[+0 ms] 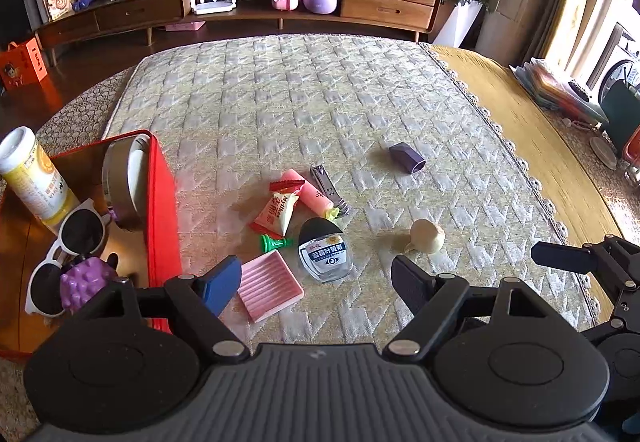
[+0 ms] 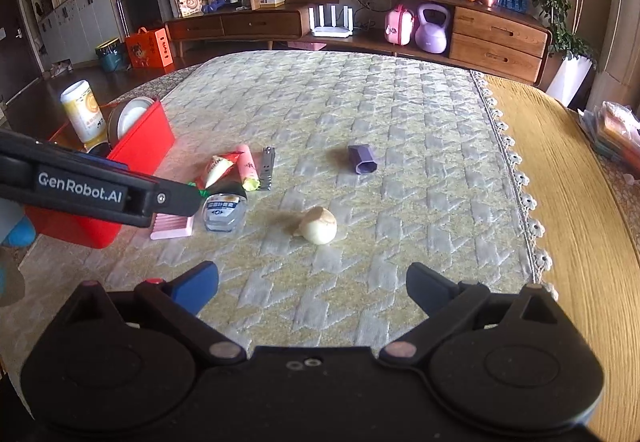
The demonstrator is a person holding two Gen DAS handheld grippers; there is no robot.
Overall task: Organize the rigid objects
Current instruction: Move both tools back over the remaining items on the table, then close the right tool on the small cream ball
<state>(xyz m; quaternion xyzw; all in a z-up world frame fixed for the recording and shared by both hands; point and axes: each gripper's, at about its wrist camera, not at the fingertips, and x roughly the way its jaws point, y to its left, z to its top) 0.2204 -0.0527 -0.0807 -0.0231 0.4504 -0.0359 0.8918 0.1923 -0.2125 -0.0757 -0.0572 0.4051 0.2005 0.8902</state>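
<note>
Here, the left gripper (image 1: 316, 278) hung above the quilted mat (image 1: 280, 102) with its jaws apart and nothing between the pads. Seen from the left wrist, the pink ridged tray (image 1: 272, 284) lay just ahead of its blue finger (image 1: 222, 284), and the clear eye-drop bottle (image 1: 325, 252) sat just beyond the open gap, toward twelve o'clock. Further along that line was a small cluster: a green plastic piece (image 1: 274, 243), a red and white snack packet (image 1: 278, 216), a pink tube (image 1: 310, 194) and a metal nail clipper (image 1: 328, 188), the clipper lying against the tube's three o'clock side. A pale round onion-like object (image 1: 428, 236) rested at about two o'clock from the bottle, well apart from the cluster. A purple hexagonal cap (image 1: 408, 157) lay alone, farther out at one o'clock.

At nine o'clock stood the red box (image 1: 162, 210), holding a yellow and white bottle (image 1: 34, 178), a round tin (image 1: 120, 182), white sunglasses (image 1: 68, 246) and a knobbly purple ball (image 1: 88, 280).

The right gripper (image 2: 312, 288) also hovered over the mat, jaws wide and empty; in its view the onion-like object lay at twelve o'clock, clear of both fingers, and the purple cap farther off toward one o'clock. The left gripper's arm crossed that view at nine o'clock.
</note>
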